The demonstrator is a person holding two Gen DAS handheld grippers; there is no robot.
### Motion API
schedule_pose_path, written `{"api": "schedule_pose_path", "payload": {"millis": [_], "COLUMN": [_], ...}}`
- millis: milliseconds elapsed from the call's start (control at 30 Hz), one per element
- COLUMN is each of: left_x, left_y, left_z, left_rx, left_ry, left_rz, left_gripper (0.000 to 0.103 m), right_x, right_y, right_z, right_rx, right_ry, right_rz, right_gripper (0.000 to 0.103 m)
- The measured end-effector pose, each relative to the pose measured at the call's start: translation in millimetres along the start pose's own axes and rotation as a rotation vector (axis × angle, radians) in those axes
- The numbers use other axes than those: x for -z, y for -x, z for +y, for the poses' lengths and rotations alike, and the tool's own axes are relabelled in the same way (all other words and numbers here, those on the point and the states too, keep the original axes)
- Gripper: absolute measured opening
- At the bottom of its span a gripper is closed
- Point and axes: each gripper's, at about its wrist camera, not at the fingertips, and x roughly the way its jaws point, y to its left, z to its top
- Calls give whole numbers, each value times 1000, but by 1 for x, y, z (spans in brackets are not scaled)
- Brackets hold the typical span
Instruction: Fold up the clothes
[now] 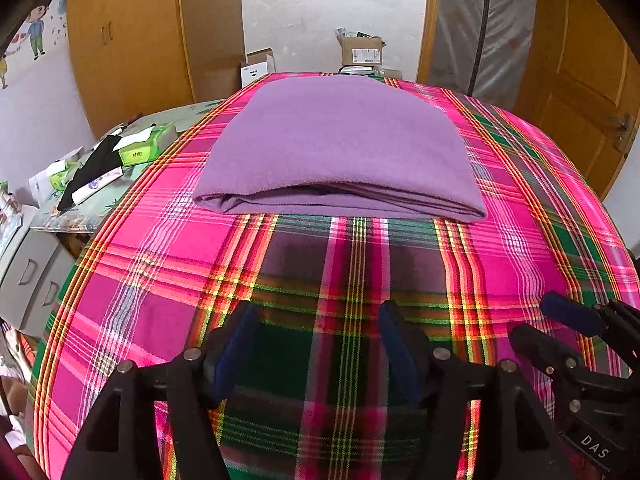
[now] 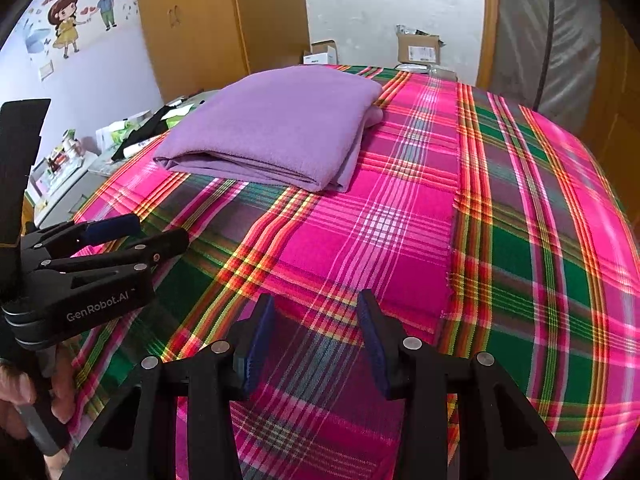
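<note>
My left gripper point(image 1: 316, 316) is released, its two blue-padded jaws stand wide apart and only the plaid cloth point(image 1: 160, 248) shows between them. My right gripper point(image 2: 316, 312) is released too, with nothing between its blue pads, and it hovers just above the same pink and green plaid cloth, beside the left one. The folded purple garment point(image 1: 340, 144) lies flat on the plaid cloth in front of both grippers, well apart from the fingertips, with its layered folded edge turned toward me. In the right wrist view it lies to the far left part of the cloth. To the left of the cloth, a side table point(image 1: 100, 208) carries green tissue packs point(image 1: 140, 148). Behind stand a wooden wardrobe point(image 1: 132, 40) and cardboard boxes point(image 1: 360, 50).
</note>
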Motion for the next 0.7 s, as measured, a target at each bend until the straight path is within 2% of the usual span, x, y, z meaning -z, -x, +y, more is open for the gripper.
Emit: {"api": "schedule_pose_path", "payload": {"millis": [700], "left_x": [-1], "left_y": [-1], "left_z": [1], "left_rx": [1], "left_ry": [0], "left_rz": [1], "left_gripper": [65], "right_x": [0], "right_y": [0], "right_z": [2], "right_rx": [9], "right_ry": [7], "right_rz": [1], "right_gripper": [44]}}
